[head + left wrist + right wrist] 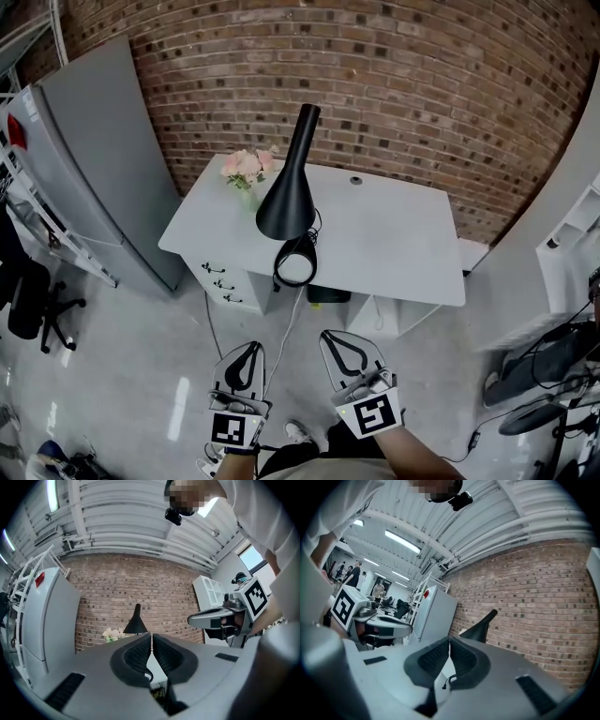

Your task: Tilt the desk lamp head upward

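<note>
although the black cone-shaped desk lamp head (286, 197) is the thing to be tilted, neither claw is near it. it stands near the front left edge of the white counter (394, 234), narrow neck slanting up and back, wide end down. just below it lies a round black ring with a pale centre (296, 264); whether that is the base cannot be told. a dark cable (292, 314) drops from there over the counter's front. a small bunch of pink and white flowers (246, 169) stands just beside the lamp on the left, with a red brick wall (422, 75) behind and a tall grey cabinet (103, 169) to the left.

the left claw (249, 351) and right claw (334, 339) hang well short of the counter, each with its jaws pressed together on nothing.

likely risks: a push on the tall head may slide or tip the lamp off the near edge, knock the flowers, or snag the cable.

the hinge and any stem are not visible, and in both gripper views each claw's body cuts off the lamp's lower part.
</note>
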`<state>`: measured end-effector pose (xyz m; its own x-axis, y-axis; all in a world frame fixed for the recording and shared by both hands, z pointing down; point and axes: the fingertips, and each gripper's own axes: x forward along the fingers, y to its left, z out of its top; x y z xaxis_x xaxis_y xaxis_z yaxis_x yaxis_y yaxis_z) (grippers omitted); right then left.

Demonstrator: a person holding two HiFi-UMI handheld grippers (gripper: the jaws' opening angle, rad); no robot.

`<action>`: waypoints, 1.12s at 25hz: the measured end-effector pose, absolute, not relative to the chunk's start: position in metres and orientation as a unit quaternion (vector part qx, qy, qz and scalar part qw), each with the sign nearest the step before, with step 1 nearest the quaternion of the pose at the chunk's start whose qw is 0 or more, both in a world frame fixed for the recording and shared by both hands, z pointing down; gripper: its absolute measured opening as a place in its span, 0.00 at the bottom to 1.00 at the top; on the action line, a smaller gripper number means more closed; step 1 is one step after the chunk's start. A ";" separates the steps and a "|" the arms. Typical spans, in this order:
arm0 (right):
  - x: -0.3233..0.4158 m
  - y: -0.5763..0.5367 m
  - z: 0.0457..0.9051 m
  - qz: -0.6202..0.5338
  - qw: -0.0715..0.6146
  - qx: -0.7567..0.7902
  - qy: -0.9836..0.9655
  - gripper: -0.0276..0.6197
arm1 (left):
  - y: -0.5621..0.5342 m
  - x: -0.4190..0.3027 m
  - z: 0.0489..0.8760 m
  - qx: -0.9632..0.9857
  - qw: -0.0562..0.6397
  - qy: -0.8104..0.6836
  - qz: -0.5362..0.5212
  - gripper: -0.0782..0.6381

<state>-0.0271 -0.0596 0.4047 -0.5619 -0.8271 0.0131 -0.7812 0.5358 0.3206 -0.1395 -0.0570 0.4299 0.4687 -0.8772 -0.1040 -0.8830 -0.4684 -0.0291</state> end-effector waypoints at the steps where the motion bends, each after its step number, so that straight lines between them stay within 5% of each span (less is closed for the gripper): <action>1: -0.026 -0.065 0.404 -0.142 0.083 0.459 -0.873 0.07 | -0.060 -0.137 0.431 -0.857 0.034 0.513 0.035 0.14; 28: -0.062 -0.244 0.455 -0.135 0.110 0.369 -0.913 0.07 | -0.196 -0.133 0.423 -0.824 0.050 0.565 0.002 0.14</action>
<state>-0.0620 -0.2445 0.4551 -0.7037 -0.7032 0.1020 -0.6437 0.6917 0.3275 -0.1334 -0.1964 0.4231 0.3615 -0.9304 -0.0597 -0.9309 -0.3566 -0.0793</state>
